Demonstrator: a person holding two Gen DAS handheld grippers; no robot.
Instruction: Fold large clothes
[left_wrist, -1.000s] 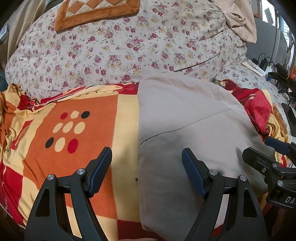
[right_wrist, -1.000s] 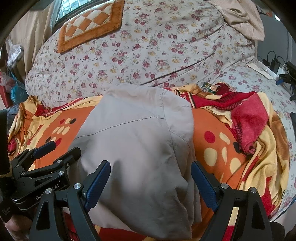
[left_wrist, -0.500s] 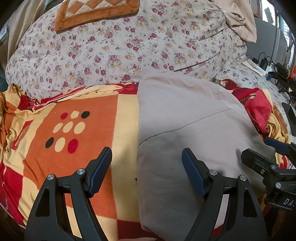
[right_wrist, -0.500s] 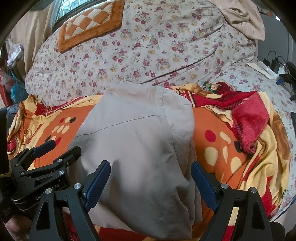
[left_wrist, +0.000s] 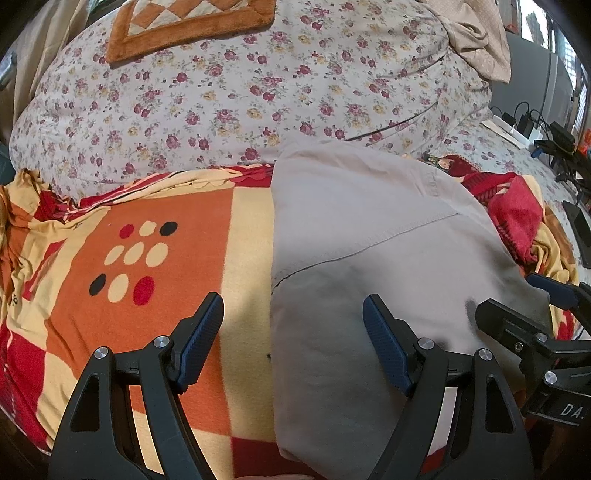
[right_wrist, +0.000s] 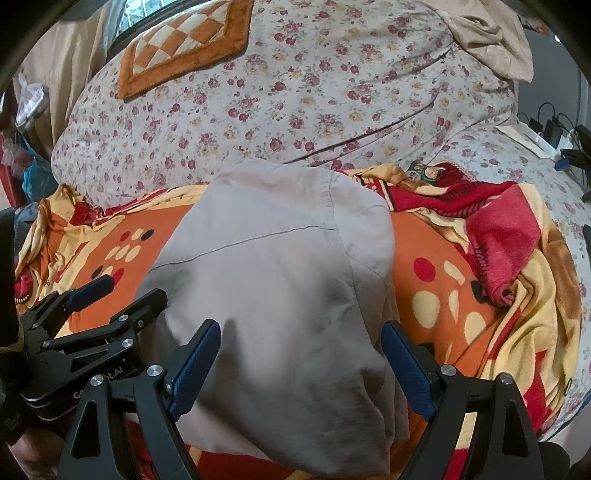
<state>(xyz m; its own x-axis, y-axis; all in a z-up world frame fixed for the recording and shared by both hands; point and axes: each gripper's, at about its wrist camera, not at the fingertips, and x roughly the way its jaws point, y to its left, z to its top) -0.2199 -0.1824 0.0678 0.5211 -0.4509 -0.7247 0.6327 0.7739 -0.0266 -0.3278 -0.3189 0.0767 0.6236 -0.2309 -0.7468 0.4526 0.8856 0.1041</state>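
Barely shifted since a second ago: folded beige garment lying flat on orange patterned blanket, ahead of and beneath both tools. Left tool spread wide, straddling garment's left edge. Right tool spread wide over garment's near end, gripping nothing.

On the body of my right gripper, seen at the far right of my left wrist view, white letters read "DA.", the rest cut off by the edge. On the body of my left gripper, at the lower left of my right wrist view, white lettering reads partly "Ge" and ".AI"; the middle is hidden.
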